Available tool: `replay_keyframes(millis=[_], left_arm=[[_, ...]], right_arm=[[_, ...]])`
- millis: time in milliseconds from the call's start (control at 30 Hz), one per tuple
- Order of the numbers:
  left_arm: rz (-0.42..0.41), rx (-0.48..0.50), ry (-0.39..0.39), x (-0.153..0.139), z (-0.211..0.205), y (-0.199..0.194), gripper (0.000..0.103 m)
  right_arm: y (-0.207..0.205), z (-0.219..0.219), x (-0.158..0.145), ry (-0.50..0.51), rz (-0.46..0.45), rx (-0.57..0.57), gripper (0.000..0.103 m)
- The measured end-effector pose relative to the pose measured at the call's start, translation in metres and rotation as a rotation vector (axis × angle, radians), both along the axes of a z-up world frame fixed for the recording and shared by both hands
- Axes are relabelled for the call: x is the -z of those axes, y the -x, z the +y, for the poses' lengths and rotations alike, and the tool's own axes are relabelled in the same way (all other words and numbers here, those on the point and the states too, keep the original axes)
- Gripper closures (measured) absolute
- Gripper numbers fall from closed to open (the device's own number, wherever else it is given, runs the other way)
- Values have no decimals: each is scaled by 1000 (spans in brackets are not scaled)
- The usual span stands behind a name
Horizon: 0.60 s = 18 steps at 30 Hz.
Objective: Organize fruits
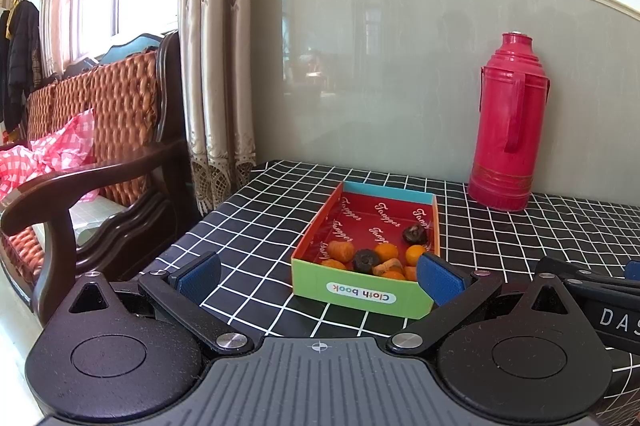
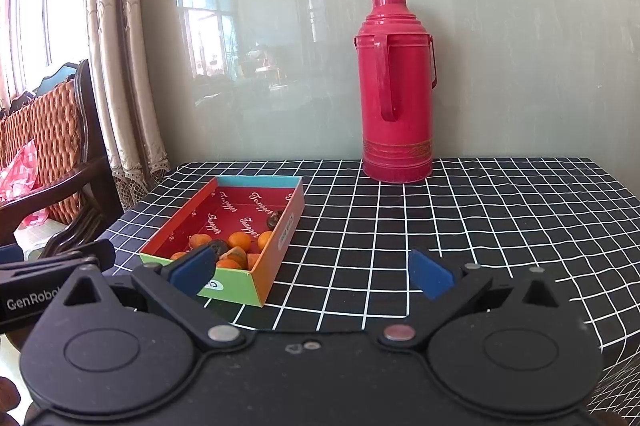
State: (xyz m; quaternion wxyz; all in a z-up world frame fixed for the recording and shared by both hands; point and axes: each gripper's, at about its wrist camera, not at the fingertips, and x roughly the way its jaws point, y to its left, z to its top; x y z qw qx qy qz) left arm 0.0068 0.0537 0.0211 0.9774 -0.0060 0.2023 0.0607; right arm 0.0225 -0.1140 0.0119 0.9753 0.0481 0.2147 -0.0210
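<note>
A shallow cardboard box (image 1: 362, 292) with a red inside and a green "Cloth book" front wall stands on the checked table; it also shows in the right wrist view (image 2: 276, 250). Inside it lie several small orange fruits (image 1: 386, 252) (image 2: 240, 240) and dark brown ones (image 1: 414, 235) (image 2: 274, 220), gathered at the near end. My left gripper (image 1: 318, 276) is open and empty, just in front of the box. My right gripper (image 2: 314, 272) is open and empty, to the right of the box's near corner.
A tall red thermos (image 1: 508, 124) (image 2: 396, 90) stands at the back against the wall. The black tablecloth (image 2: 460, 226) has a white grid. A wooden wicker chair (image 1: 100, 162) stands left of the table, beside a curtain (image 1: 212, 66).
</note>
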Motion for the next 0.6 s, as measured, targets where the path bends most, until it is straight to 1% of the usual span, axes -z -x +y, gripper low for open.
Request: replay_keyframes(millis=[300, 533, 600], left_arm=[[-2, 16, 3, 1, -2, -2, 0], [-9, 35, 27, 2, -3, -6, 0], [-10, 36, 18, 2, -4, -7, 0]], right_arm=[[1, -3, -1, -10, -7, 6, 6], [-1, -3, -2, -6, -14, 17, 6], [-2, -3, -2, -6, -14, 19, 6]])
